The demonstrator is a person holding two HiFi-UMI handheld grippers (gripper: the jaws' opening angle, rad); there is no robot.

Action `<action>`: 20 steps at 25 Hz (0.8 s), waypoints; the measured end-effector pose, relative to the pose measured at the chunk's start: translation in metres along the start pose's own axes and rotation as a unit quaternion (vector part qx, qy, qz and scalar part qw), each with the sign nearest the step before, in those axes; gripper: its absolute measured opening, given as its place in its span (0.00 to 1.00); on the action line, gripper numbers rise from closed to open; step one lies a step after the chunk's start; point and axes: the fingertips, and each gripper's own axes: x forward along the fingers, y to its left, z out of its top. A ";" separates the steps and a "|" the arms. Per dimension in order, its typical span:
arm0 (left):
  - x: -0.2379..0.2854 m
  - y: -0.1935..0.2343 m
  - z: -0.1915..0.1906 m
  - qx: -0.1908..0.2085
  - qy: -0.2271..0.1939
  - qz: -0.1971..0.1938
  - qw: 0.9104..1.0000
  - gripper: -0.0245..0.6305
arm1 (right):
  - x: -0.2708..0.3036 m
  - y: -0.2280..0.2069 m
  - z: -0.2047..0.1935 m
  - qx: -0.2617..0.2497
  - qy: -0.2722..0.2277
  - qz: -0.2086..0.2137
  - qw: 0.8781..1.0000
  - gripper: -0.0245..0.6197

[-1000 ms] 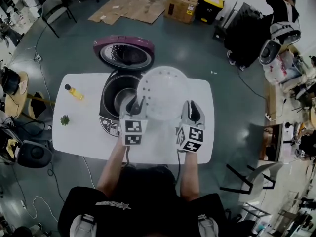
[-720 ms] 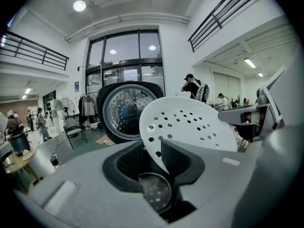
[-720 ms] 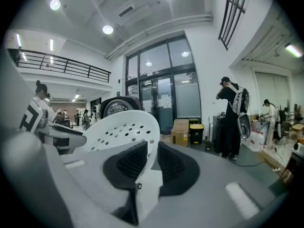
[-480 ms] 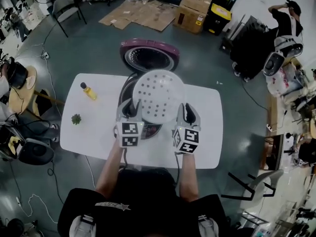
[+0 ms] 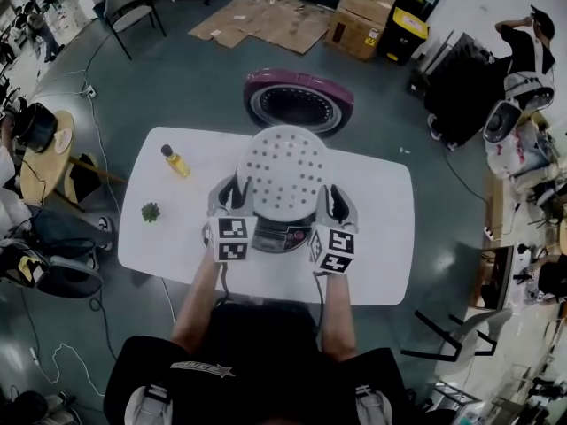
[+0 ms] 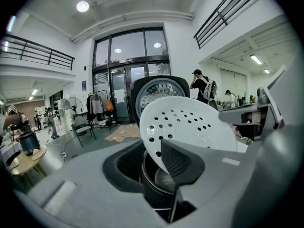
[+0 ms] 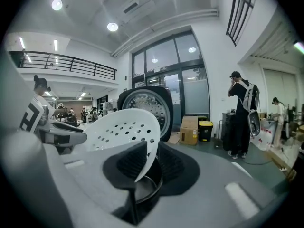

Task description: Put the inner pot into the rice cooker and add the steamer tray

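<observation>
Left tool (image 5: 233, 193) (image 6: 156, 160) and right tool (image 5: 335, 200) (image 7: 149, 167) each clench the near rim of the white perforated steamer tray (image 5: 285, 171) (image 6: 185, 125) (image 7: 121, 132), one on either side. The rim is pinched between each pair of ribbed black pads. Black-and-white square markers cover the cube on each tool; the print on the wearer's black shirt is too small to read.

Between the two tools, the tray hangs over the open mouth of the rice cooker (image 5: 282, 237), with its far edge tipped upward. Beneath it, the metal inner pot (image 6: 159, 179) (image 7: 145, 184) sits inside the cooker body. The purple-rimmed lid (image 5: 299, 104) stands open behind.

The cooker sits on a white desk (image 5: 381, 237), with a yellow bottle (image 5: 174, 160) and a small green plant (image 5: 151, 211) well off to its left. Cardboard boxes (image 5: 368, 7) line the floor beyond.
</observation>
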 end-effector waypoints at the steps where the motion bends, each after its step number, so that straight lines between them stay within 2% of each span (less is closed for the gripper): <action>1: 0.003 0.002 -0.003 0.001 0.002 -0.002 1.000 0.23 | 0.003 0.002 -0.002 0.000 0.003 -0.001 1.000 0.15; 14: 0.035 -0.001 -0.049 0.005 0.064 -0.030 0.997 0.23 | 0.024 -0.002 -0.050 0.003 0.076 -0.018 0.997 0.15; 20: 0.048 -0.001 -0.065 0.040 0.104 -0.026 0.993 0.24 | 0.037 -0.002 -0.070 0.001 0.118 -0.017 0.993 0.15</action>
